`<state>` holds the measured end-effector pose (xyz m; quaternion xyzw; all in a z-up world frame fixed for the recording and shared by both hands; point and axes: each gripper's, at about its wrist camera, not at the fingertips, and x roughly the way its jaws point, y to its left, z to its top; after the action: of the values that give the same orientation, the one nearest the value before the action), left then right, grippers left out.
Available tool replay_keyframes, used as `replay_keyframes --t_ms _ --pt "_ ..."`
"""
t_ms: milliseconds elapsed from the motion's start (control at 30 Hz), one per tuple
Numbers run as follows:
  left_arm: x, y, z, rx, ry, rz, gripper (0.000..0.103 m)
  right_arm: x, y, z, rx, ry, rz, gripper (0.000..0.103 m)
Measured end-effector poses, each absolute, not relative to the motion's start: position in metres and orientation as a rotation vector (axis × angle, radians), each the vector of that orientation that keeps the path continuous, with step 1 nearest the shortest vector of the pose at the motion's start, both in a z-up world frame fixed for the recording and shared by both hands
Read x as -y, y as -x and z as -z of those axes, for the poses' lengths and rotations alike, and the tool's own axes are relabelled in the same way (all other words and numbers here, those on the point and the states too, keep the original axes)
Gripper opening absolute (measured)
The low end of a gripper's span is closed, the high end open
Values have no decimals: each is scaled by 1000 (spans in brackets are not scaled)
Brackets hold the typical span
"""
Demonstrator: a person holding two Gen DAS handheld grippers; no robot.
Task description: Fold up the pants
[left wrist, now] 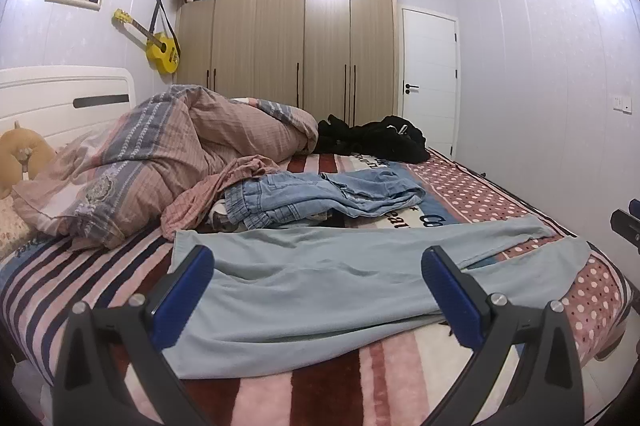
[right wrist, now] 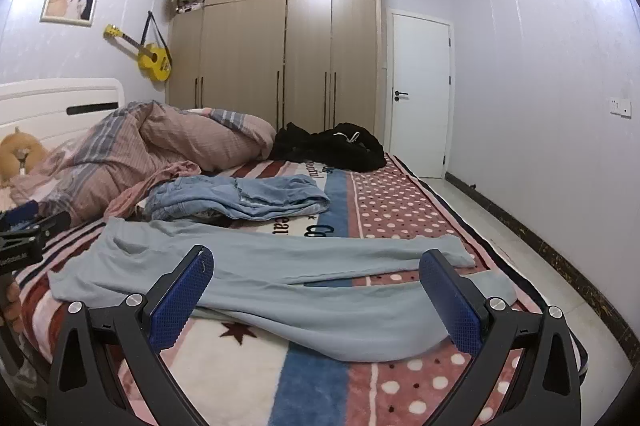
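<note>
Both tools hover above the near edge of the bed (left wrist: 100, 290), neither touching cloth. The left hand-held gripper (left wrist: 316, 280) has its jaws spread wide with nothing between them, and the right hand-held gripper (right wrist: 316, 280) stands just the same, wide apart and empty.

The likeliest slip from here is a shallow pinch. The light blue pants (left wrist: 320, 286) are soft and thin, so a jaw that closes on one layer alone would lift the top and leave the underside dragging, and the fold would come out skewed. A deep bite could also catch the plush striped blanket (right wrist: 248, 378) beneath and pull it up with the cloth. The pile of denim jeans (left wrist: 320, 198) lies just beyond the far leg, so a wide sweep might snag it.

The pants lie spread flat across the near side of the bed, waistband toward the left and legs running right. The two legs part into a narrow V, the far one straighter, the near one sagging toward the bed's edge with soft ripples. No fold looks made yet.
</note>
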<state>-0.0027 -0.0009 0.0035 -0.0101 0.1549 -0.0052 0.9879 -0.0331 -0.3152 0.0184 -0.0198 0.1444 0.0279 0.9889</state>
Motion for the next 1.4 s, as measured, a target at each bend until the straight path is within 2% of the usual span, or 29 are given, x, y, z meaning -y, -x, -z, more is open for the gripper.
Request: replay_keyframes --t_ms 1400 --pt "-3 7 -2 -304 29 20 102 311 43 -22 -260 55 -27 103"
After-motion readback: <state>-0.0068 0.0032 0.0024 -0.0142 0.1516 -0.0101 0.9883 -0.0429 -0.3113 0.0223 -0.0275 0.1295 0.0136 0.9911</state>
